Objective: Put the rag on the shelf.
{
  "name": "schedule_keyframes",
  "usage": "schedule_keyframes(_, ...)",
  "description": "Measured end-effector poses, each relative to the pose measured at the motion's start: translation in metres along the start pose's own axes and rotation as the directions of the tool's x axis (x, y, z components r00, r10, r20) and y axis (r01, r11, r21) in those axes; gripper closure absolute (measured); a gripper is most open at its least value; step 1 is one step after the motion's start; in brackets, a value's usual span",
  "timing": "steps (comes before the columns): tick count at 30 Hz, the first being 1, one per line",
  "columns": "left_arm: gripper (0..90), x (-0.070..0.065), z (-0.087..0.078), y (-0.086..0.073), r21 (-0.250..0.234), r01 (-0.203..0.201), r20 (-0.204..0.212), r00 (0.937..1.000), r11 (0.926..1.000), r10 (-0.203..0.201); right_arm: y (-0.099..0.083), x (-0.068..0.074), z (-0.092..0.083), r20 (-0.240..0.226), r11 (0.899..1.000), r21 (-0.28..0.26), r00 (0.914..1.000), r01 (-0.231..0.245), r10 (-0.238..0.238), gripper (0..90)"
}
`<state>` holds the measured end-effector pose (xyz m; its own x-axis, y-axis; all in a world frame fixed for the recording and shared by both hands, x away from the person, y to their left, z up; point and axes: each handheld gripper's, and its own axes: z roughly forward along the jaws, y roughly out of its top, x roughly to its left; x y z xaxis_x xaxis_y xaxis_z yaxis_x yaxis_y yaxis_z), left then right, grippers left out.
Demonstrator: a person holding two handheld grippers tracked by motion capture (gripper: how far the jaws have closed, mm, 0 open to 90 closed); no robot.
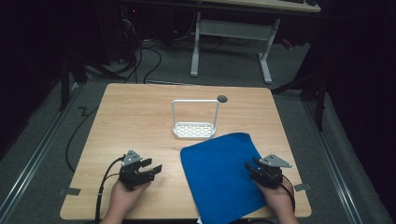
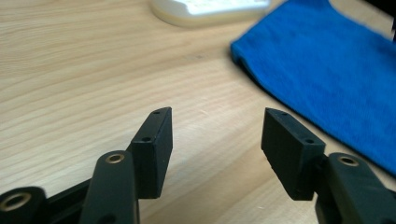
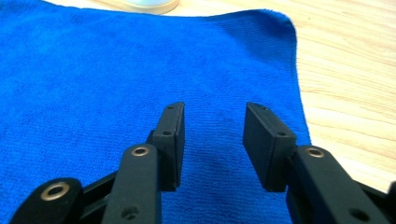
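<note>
blue microfibre cloth [image 1: 222,175] lies flat at lower centre-right of the high view, long axis running from the white wire-handled rack [image 1: 194,122] down toward the near table edge, its near end hanging past that edge and cut off by the frame bottom. right gripper [image 1: 254,170] sits over the cloth's right edge, jaws part open with nothing between them, cloth directly under and ahead in the right gripper view [image 3: 140,70]. left gripper [image 1: 152,170] is at lower left over bare light wooden table [image 1: 130,121], jaws wide and empty, cloth off to its right, near but apart [image 2: 327,79]. right hand is nearer, so likely it takes the right edge first. small dark round spot [image 1: 222,98] beyond the rack, too small to identify. rack base blurred in both gripper views.
</note>
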<state>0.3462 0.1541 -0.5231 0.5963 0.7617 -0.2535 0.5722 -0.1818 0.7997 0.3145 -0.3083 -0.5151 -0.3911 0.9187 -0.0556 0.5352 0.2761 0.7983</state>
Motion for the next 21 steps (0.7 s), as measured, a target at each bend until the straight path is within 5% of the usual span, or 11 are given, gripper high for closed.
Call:
schedule_keyframes(16,46.1,-0.004,0.005,0.0,0.015,-0.024,0.0,0.9997,0.9996,0.024,-0.004,-0.004,-0.002,-0.009,1.0,-0.004,0.9999,-0.008,0.008,55.9)
schedule_keyframes(20,51.3,-0.013,0.007,0.001,0.013,-0.039,0.026,0.9989,0.9992,0.039,-0.004,-0.005,-0.002,-0.011,1.0,-0.006,0.9998,-0.017,0.017,55.9)
schedule_keyframes(21,59.5,-0.02,0.009,0.002,0.017,-0.051,0.058,0.9971,0.9986,0.049,-0.004,-0.005,-0.002,-0.012,1.0,-0.008,0.9998,-0.017,0.017,56.0)
